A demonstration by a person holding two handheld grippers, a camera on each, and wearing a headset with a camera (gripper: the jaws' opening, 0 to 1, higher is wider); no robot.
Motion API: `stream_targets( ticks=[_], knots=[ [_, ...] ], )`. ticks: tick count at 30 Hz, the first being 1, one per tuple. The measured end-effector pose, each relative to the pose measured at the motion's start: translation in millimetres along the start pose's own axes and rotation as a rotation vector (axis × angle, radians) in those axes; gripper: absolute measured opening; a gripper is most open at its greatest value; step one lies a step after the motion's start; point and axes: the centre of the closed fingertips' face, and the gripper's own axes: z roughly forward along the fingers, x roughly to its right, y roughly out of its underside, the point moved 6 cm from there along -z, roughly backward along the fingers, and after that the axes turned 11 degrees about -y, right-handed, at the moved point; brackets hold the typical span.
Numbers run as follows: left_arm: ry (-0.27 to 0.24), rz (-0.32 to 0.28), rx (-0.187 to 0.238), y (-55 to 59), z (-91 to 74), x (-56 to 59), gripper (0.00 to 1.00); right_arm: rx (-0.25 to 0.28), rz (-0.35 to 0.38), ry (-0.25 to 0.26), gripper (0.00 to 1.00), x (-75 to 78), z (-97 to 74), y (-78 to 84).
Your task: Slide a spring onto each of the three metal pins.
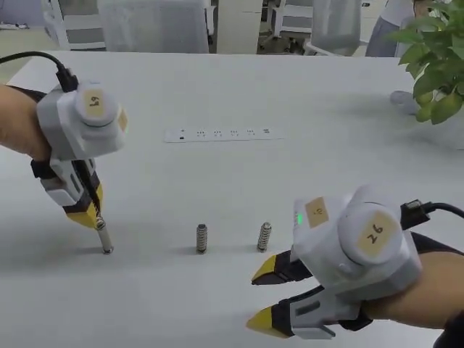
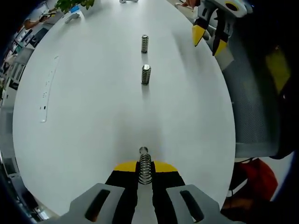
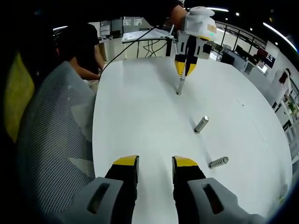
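Left claw [image 1: 93,214] is gripping a spring [image 2: 145,169], axis near vertical, in line with the leftmost pin [image 1: 106,239]. Right claw [image 1: 259,299] is hovering open over bare bench [image 1: 326,145].

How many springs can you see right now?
3. The held spring is in the left hand-held gripper at the left pin; the middle spring and the right spring stand upright on the table.

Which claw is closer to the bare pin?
Left. The left claw sits just above the bare pin, shut on a spring. The right claw hangs open past the two other pins.
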Motion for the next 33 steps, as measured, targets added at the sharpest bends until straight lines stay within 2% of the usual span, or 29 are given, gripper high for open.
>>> stream_targets(
  ticks=[14, 33],
  knots=[
    [0.006, 0.012, -0.019, -0.4, 5.3, 1.5, 0.03, 0.000, 0.003, 0.000, 0.26, -0.7, -0.6, 0.9],
    [0.017, -0.005, -0.013, -0.1, 15.9, 5.9, 0.03, -0.002, 0.006, -0.002, 0.26, 0.3, 0.8, 1.7]
  ],
)
